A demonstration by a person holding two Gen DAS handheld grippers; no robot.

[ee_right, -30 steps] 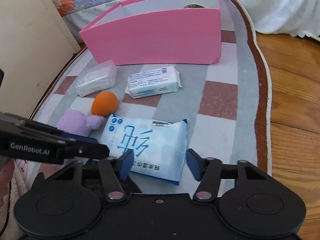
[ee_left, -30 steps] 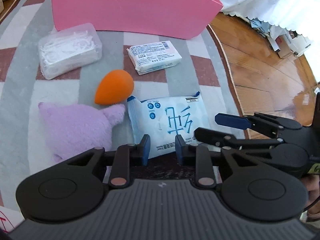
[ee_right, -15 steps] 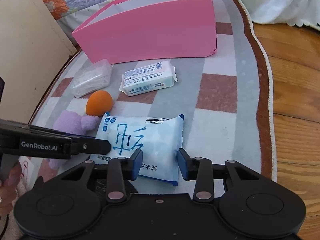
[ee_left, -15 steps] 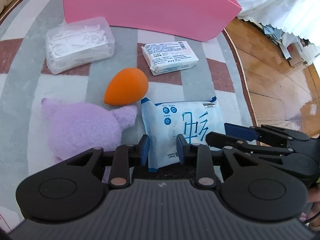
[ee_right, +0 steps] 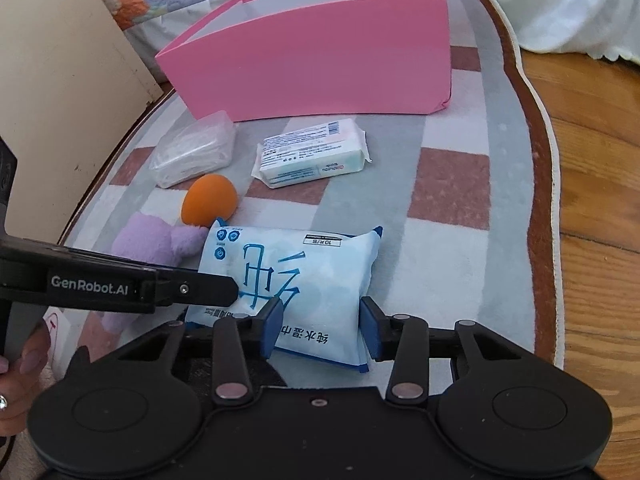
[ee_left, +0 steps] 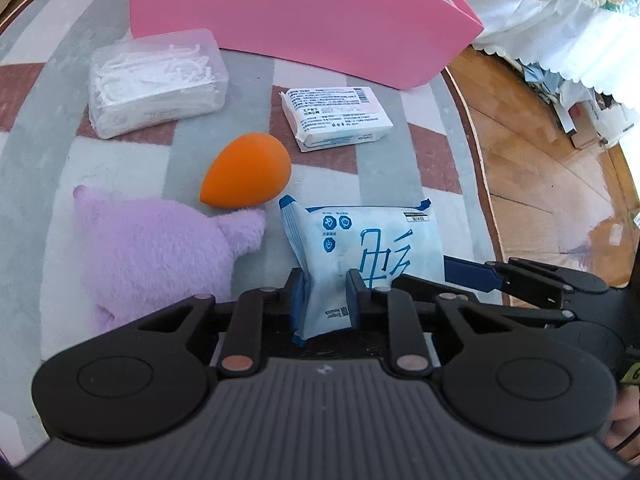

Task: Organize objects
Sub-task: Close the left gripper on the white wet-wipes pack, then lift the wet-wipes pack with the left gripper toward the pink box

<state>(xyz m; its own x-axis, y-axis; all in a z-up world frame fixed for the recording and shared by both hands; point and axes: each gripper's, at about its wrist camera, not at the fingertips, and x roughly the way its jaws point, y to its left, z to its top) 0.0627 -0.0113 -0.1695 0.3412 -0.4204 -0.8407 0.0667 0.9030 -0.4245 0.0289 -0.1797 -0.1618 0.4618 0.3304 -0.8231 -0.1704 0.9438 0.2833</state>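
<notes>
A light blue wet wipes pack (ee_left: 380, 240) (ee_right: 304, 272) lies on the checked rug, its near edge raised. My left gripper (ee_left: 325, 296) is shut on the pack's near left corner, which crumples between the blue pads. My right gripper (ee_right: 322, 320) straddles the pack's near right end; its jaws are opening slightly, with both pads against the pack. Behind stand a pink box (ee_left: 300, 20) (ee_right: 312, 56), an orange egg-shaped sponge (ee_left: 248, 170), a purple plush toy (ee_left: 152, 248), a clear box of white picks (ee_left: 156, 80) and a small white tissue pack (ee_left: 336, 116).
The rug ends at bare wood floor (ee_right: 600, 200) on the right. A beige board (ee_right: 60, 100) stands at the left edge, and bedding hangs behind the pink box. A hand (ee_right: 20, 380) holds the left gripper at lower left.
The left pads have closed onto the pack's near left corner and raised it. The right jaws went from wide to a narrow stance around the pack's right end.
</notes>
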